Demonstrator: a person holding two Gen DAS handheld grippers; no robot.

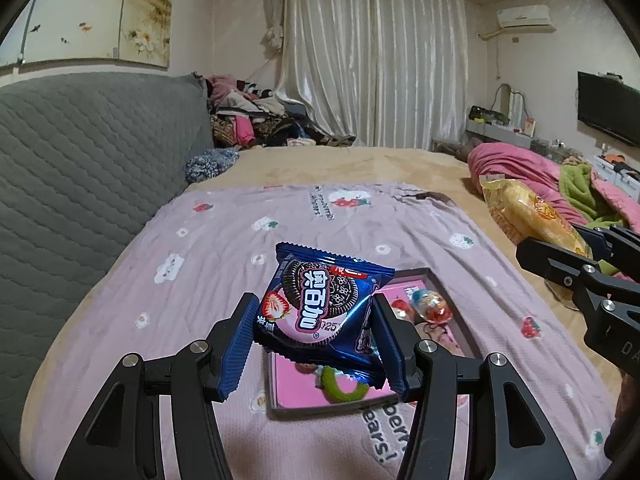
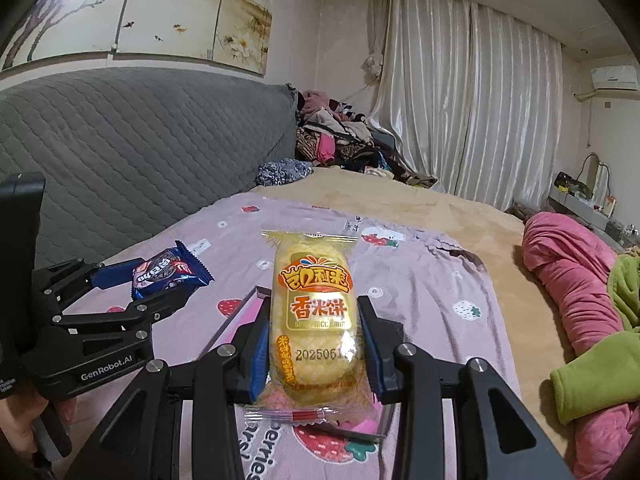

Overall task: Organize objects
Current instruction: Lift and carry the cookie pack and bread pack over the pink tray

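Note:
My left gripper (image 1: 316,340) is shut on a blue cookie packet (image 1: 320,304) and holds it above a pink tray (image 1: 452,300) on the bed. The tray holds a wrapped candy (image 1: 434,306) and a green ring (image 1: 344,388). My right gripper (image 2: 314,344) is shut on a yellow rice cake packet (image 2: 312,312), upright between the pads. In the right wrist view the left gripper (image 2: 120,292) and its cookie packet (image 2: 168,272) show at the left, with the tray's edge (image 2: 240,316) below. In the left wrist view the right gripper (image 1: 588,248) carries the rice cake packet (image 1: 528,212).
A lilac strawberry-print sheet (image 1: 224,256) covers the bed. A grey quilted headboard (image 1: 88,168) runs along the left. Pink and green blankets (image 2: 580,300) are heaped at the right. A clothes pile (image 2: 340,132) lies by the curtains. A hand (image 2: 24,412) grips the left handle.

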